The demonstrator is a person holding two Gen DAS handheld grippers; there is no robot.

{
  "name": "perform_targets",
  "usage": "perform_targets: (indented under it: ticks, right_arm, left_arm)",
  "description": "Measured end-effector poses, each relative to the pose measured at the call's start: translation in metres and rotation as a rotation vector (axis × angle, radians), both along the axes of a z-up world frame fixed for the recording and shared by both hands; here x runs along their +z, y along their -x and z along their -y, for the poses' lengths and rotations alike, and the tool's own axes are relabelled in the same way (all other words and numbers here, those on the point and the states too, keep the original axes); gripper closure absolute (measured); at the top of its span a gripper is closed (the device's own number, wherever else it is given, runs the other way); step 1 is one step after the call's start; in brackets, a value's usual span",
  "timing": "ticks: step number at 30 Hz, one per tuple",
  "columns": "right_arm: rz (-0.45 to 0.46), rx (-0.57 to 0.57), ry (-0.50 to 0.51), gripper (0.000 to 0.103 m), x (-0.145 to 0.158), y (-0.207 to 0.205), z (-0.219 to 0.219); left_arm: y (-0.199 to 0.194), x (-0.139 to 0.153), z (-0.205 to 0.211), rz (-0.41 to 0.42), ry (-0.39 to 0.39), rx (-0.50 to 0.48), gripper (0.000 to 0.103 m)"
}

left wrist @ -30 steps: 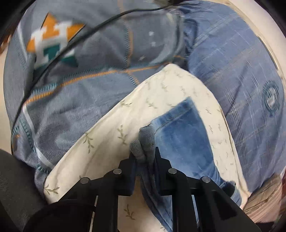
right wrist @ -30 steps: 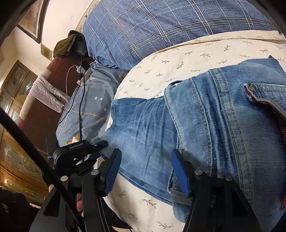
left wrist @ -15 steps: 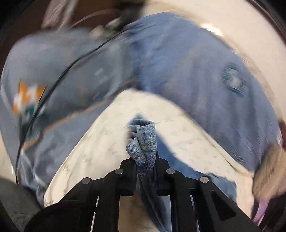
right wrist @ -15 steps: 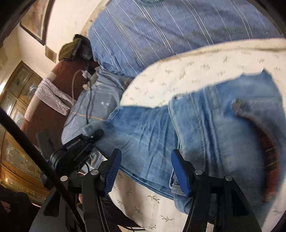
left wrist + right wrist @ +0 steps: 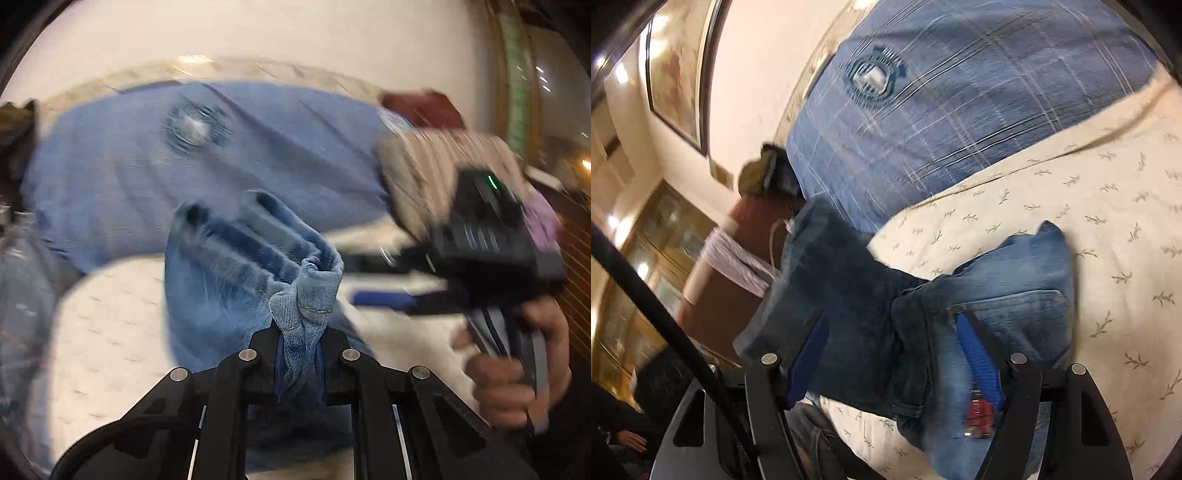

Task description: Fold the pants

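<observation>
The blue jeans (image 5: 1015,280) lie on a cream sheet with small leaf prints (image 5: 1108,229). My left gripper (image 5: 301,343) is shut on the bunched leg hems of the jeans (image 5: 306,295) and holds them lifted above the bed; the legs hang from it in folds (image 5: 221,273). My right gripper (image 5: 892,350) is open, its blue pads on either side of the raised dark leg fabric (image 5: 842,288) near the waist part. It also shows in the left wrist view (image 5: 491,236), held in a hand.
A blue plaid pillow (image 5: 960,110) lies at the head of the bed. A brown nightstand (image 5: 738,273) and glass-fronted wooden cabinet (image 5: 646,258) stand to the left. A framed picture (image 5: 679,66) hangs on the wall.
My left gripper has lifted the leg hems and swung them over toward the waist end. The legs now rise up across my right gripper's view.
</observation>
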State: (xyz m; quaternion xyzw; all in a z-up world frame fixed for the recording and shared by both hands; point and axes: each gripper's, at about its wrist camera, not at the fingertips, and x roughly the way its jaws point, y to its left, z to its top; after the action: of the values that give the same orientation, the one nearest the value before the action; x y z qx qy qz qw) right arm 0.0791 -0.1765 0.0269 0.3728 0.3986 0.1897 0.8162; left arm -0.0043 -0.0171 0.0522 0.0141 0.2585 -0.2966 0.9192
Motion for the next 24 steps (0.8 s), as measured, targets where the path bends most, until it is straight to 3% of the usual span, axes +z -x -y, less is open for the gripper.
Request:
perform_targets:
  ticks: [3,5,7,9,13,15,18,20,22,24]
  right_arm:
    - [-0.020,-0.027,-0.068,0.029,-0.020,0.002,0.018]
    - [-0.048,-0.024,-0.031,0.029,-0.028,-0.001,0.023]
    - [-0.064,-0.082,0.027,0.029,-0.028,0.000,0.031]
    - [-0.021,-0.089,0.036,0.029,-0.017,0.001,0.033]
    - [0.026,0.009,0.165,0.032,0.004,-0.027,0.010]
    - [0.017,0.086,0.230,0.040,0.006,-0.042,-0.011]
    - [-0.022,0.165,0.297,0.062,-0.012,-0.060,-0.037]
    - [-0.065,0.163,0.335,0.101,-0.024,-0.065,-0.043]
    - [-0.084,0.139,0.345,0.101,-0.024,-0.061,-0.037]
    - [-0.022,0.106,0.291,0.101,0.002,-0.045,-0.026]
  left_arm:
    - [-0.008,-0.053,0.023,-0.085,-0.066,-0.043,0.092]
    - [-0.005,-0.069,0.027,-0.094,-0.086,-0.032,0.092]
    - [0.006,-0.065,0.030,-0.035,-0.108,-0.026,0.092]
    - [0.011,-0.062,0.033,-0.017,-0.111,-0.026,0.091]
    - [0.017,-0.064,0.033,-0.034,-0.113,-0.023,0.091]
    - [0.015,-0.062,0.039,-0.024,-0.129,-0.025,0.091]
    - [0.016,-0.058,0.048,-0.012,-0.153,-0.023,0.091]
    - [0.014,-0.056,0.052,-0.006,-0.170,-0.022,0.091]
    - [0.016,-0.052,0.053,-0.014,-0.153,-0.043,0.091]
    - [0.024,-0.045,0.050,0.004,-0.116,-0.078,0.089]
